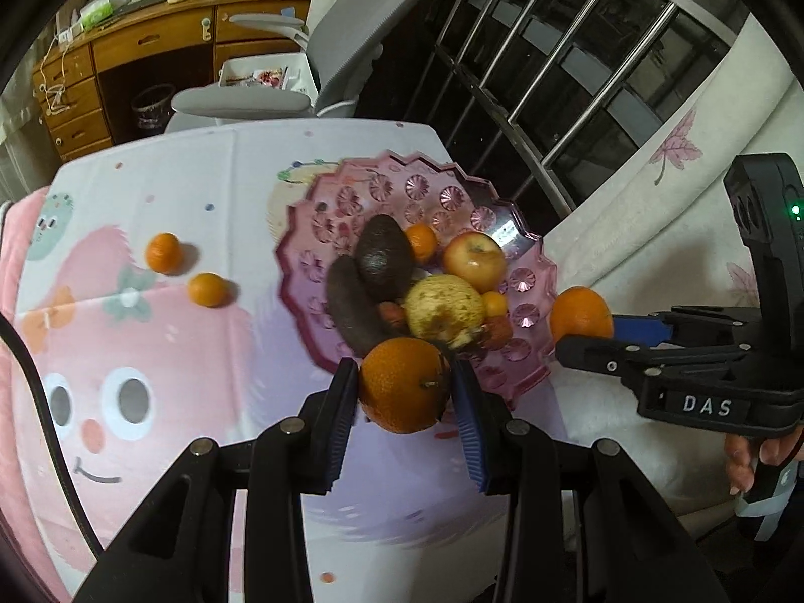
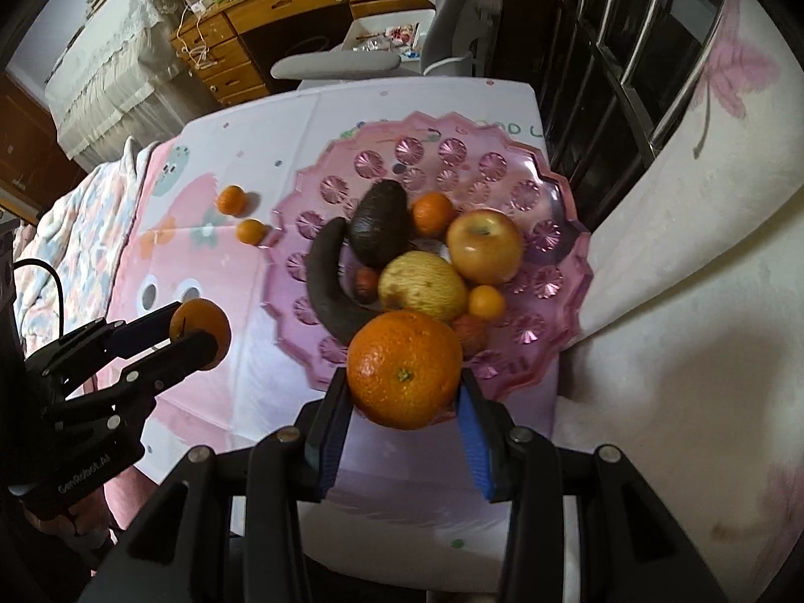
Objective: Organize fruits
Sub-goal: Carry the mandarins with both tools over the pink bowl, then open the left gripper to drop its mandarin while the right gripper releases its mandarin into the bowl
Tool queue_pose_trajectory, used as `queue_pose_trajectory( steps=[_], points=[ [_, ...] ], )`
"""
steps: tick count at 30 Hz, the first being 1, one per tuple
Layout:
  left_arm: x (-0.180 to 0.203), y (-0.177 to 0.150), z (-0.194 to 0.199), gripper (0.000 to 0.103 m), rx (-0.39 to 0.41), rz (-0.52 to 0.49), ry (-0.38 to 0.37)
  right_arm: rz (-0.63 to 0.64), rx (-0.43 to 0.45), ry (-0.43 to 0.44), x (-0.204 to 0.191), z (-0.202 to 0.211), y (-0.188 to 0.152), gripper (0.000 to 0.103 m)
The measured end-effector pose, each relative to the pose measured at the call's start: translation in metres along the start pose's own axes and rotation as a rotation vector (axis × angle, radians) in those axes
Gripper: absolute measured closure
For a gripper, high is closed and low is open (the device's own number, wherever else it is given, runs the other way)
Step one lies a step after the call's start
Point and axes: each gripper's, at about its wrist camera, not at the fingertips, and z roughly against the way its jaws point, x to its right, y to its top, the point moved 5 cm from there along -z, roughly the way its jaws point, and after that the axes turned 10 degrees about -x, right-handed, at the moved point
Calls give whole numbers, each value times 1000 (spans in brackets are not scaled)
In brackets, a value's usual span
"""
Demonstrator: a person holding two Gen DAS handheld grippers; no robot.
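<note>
My left gripper [image 1: 404,373] is shut on an orange [image 1: 402,392], just above the near rim of a pink glass plate [image 1: 417,186]. My right gripper [image 2: 404,378] is shut on a larger orange [image 2: 404,352] over the plate's [image 2: 452,151] near edge. Each gripper shows in the other's view, the right [image 1: 589,334] beside the plate and the left [image 2: 196,324] over the cloth. The plate holds an avocado [image 2: 379,226], a dark banana [image 2: 326,281], an apple [image 2: 485,246], a yellow fruit [image 2: 422,286] and small tangerines. Two tangerines [image 1: 163,253] [image 1: 207,290] lie on the cloth to the left.
The table wears a white and pink cartoon cloth [image 1: 151,352]. A grey office chair [image 1: 352,40] and a wooden desk [image 1: 151,50] stand beyond the far edge. A metal-barred window [image 1: 578,50] and a leaf-print curtain [image 1: 653,191] close off the right side.
</note>
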Motion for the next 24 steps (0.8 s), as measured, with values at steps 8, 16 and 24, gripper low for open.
queue_pose_trajectory(
  steps=[8, 16, 24],
  points=[
    [21, 8, -32, 66, -46, 29, -10, 49, -84, 19, 18, -28, 5, 62],
    [25, 16, -43, 65, -54, 34, 14, 78, -117, 33, 24, -44, 10, 60],
    [18, 21, -32, 56, -30, 40, 19, 55, -107, 36, 28, -44, 17, 59]
  ],
)
